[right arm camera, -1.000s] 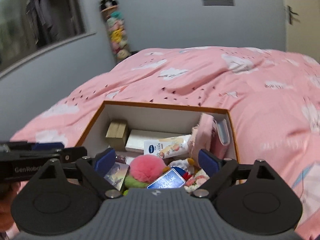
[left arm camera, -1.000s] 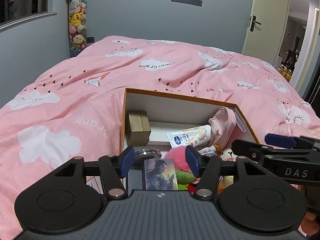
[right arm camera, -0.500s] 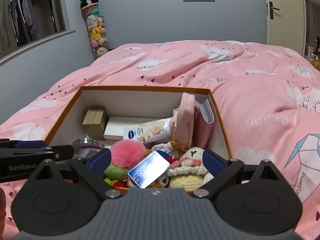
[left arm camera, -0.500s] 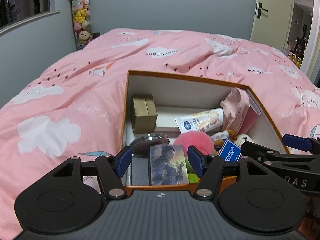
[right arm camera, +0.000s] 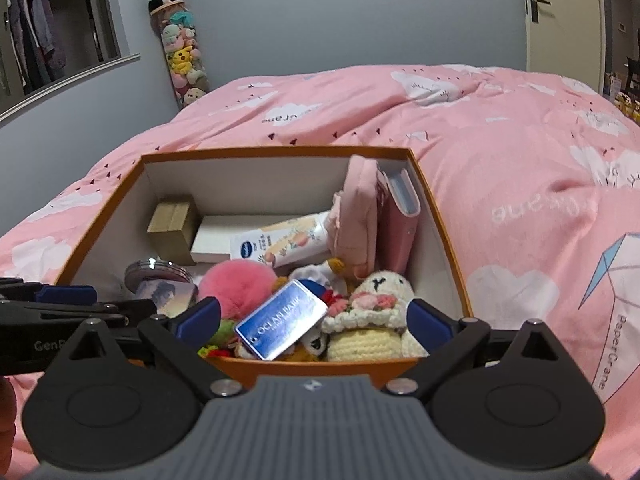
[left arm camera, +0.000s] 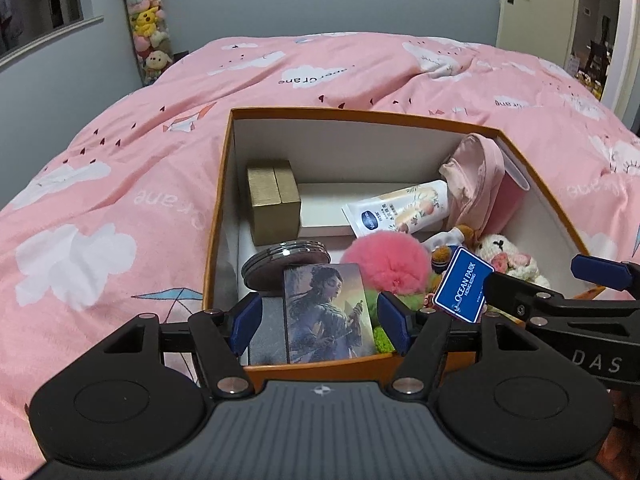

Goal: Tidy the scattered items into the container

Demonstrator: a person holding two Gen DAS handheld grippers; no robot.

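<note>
Left wrist view: the orange box (left arm camera: pixel 224 184) on the pink bed (left arm camera: pixel 120 184) sits lower and fuller in frame than a second ago, its whole floor now exposed. Left gripper (left arm camera: pixel 320 316) jaws apart over the picture card (left arm camera: pixel 326 314) inside. Right gripper (right arm camera: pixel 314 318) jaws apart above the blue card (right arm camera: pixel 282 318) and crochet sheep (right arm camera: pixel 374 320), all inside the box.

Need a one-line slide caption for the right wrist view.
Right gripper open above the filled orange box on a pink duvet, blue Ocean Park card on top.
</note>
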